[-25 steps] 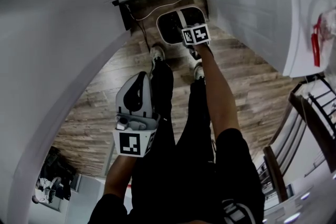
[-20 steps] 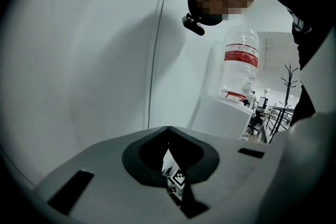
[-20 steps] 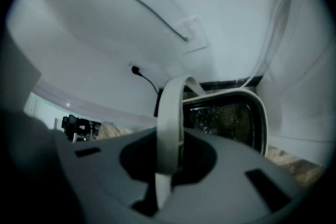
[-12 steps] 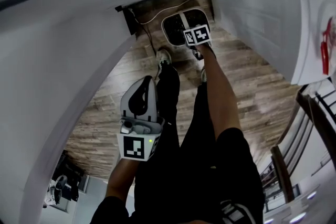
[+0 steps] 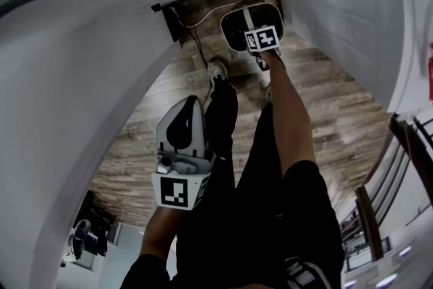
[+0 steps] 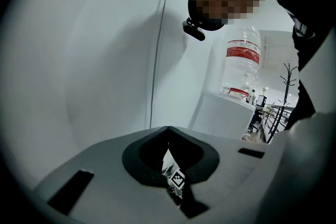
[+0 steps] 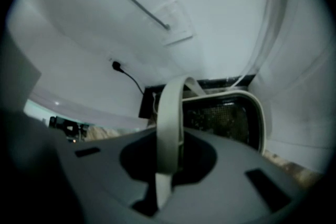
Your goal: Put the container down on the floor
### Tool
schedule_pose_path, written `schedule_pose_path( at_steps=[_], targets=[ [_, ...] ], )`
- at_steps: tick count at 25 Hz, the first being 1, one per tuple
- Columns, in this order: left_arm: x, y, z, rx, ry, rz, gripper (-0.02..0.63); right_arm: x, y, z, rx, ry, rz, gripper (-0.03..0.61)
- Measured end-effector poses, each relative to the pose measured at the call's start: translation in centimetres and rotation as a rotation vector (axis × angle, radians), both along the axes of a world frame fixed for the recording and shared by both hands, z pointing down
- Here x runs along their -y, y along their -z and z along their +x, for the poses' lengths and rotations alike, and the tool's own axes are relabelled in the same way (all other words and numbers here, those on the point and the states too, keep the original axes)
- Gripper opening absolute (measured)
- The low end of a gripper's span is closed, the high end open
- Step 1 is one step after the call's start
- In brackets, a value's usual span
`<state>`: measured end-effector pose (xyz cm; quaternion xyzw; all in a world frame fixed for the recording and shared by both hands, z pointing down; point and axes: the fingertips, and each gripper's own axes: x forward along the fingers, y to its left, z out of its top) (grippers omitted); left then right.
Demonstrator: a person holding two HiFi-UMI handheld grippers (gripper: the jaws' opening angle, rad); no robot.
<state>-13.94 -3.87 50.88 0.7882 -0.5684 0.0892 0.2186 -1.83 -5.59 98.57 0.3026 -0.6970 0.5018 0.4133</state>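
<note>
Cream plastic handle (image 7: 169, 113) of the container (image 5: 237, 22) is clamped between my right gripper's (image 5: 262, 39) jaws. The arm is straight down, so the load hangs under the grip instead of being pinched at the rim; I judge that keeps it level. The container is low in the corner ahead of my shoes, over the wood-plank floor (image 5: 325, 112), between the white wall (image 5: 81, 78) and a white unit (image 5: 338, 17). I cannot tell whether its base touches the floor yet. Its mouth faces up, with dark mesh visible inside. The rim is oblong, its long axis running across me, left to right; the handle stands upright over it. My left gripper (image 5: 181, 132) is idle at my thigh, jaws together with nothing between them, since one handle needs only one grip. Judgement: lowering step, close to set-down
</note>
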Motion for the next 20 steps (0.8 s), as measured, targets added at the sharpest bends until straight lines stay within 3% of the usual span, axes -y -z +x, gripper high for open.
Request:
schedule_pose_path(
  at_steps=[12, 20],
  targets=[
    [-0.9, -0.6, -0.2, 0.002, 0.002, -0.007, 0.028, 1.2, -1.2, 1.6, -0.072, -0.093, 0.007, 0.035],
    [-0.7, -0.5, -0.8, 0.01, 0.042, 0.021, 0.028, 1.7, -1.1, 2.4, -0.133, -0.103, 0.018, 0.044]
  ],
)
